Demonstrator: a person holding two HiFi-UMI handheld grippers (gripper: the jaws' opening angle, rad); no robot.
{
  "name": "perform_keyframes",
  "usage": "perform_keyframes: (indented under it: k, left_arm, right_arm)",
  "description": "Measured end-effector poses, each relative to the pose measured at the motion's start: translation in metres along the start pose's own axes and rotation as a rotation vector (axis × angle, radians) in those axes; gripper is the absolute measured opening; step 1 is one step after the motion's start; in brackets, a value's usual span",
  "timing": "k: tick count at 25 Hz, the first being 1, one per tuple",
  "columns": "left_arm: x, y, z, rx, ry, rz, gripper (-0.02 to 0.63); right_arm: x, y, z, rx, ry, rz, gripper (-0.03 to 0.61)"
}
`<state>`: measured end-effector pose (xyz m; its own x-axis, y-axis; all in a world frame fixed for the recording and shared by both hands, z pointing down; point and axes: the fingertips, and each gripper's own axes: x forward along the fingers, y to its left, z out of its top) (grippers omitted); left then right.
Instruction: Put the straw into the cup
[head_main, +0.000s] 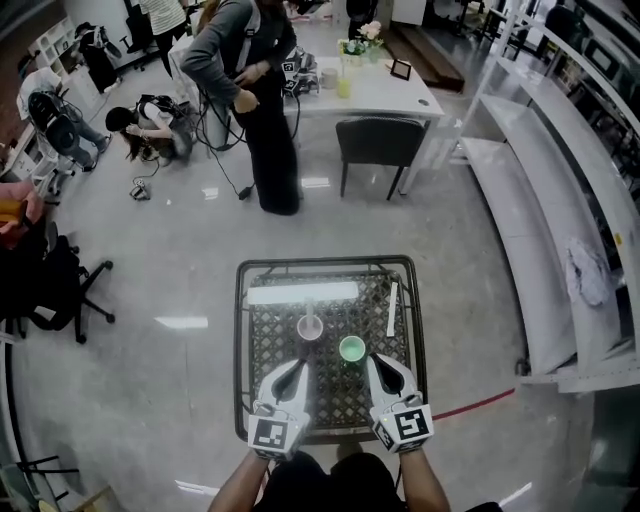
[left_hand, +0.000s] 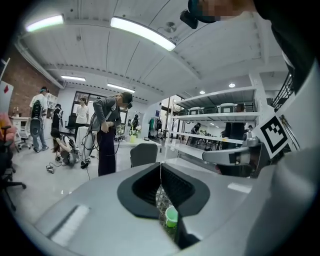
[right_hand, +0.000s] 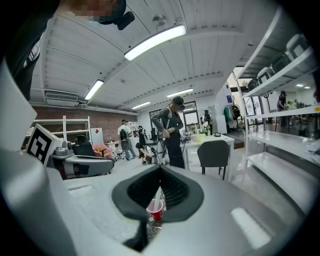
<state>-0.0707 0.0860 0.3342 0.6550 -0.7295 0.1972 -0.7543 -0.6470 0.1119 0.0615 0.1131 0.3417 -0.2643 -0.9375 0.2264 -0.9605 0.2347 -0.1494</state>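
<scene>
One small square table (head_main: 325, 262) fills the middle of the head view, its dark metal frame enclosing a woven, lattice-like top. A bright bar of glare across its far end suggests a glossy sheet over the weave. Below it the two grippers reach in side by side, bulky pale-grey shells with black ribbed pads and marker cubes at the back. The left gripper (head_main: 298, 365) has its jaws pressed together with nothing between them, and the right gripper (head_main: 373, 360) is likewise closed and empty. Both hang near the table's near edge, apart from the cups. The red cup (head_main: 310, 327), a small round plastic tumbler with a pale rim, stands near the table's centre. A thin white straw (head_main: 309, 311) stands upright in it, so the task looks done for that cup. Just beside it, toward the person's right, the green cup (head_main: 352, 349) sits open-mouthed and smooth, and seems to hold nothing. Beyond the green cup, near the table's right edge, lies a slim white stick, probably a second straw (head_main: 392, 308), flat on the lattice and touching neither cup. If the green cup also needs a straw, that stick has yet to be picked up and dropped in. Otherwise nothing seems left to do.
</scene>
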Motion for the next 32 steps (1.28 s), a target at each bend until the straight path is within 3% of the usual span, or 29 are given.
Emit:
perform_keyframes:
  k: [8, 19, 32]
  left_arm:
    - [-0.011, -0.008, -0.008, 0.033, 0.002, -0.027, 0.008]
    - [-0.004, -0.021, -0.005, 0.017, 0.012, -0.068, 0.006]
    - [0.050, -0.061, -0.029, -0.015, 0.064, -0.121, 0.007]
  right_arm:
    - [-0.017, 0.005, -0.012, 0.008, 0.012, -0.020, 0.002]
    - [-0.021, 0.000, -0.011, 0.025, 0.015, -0.044, 0.002]
    - [-0.032, -0.068, -0.032, 0.052, 0.056, -0.107, 0.002]
